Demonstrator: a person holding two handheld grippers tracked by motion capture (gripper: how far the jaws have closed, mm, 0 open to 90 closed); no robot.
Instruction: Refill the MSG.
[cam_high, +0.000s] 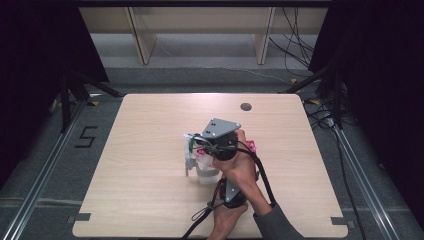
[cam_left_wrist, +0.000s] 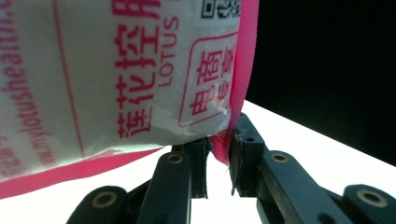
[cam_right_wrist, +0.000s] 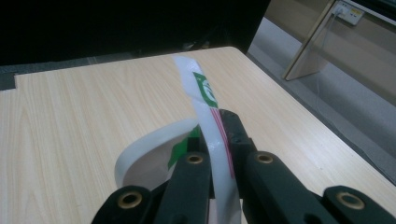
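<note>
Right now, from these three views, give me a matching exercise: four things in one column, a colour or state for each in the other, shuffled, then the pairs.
Things:
1. left gripper
2. right gripper
3. grey plate
4. table

States:
A. light wood, with a round hole near its far edge
B. shut on the pink edge of a white packet with pink print
C. three-cornered, on top of a gripper
D. shut on a white strip with a green mark

Pairs: 1-B, 2-D, 3-C, 4-A

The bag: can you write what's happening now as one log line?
left gripper: shut on pink-edged bag | right gripper: shut on white plastic strip | table: underneath
</note>
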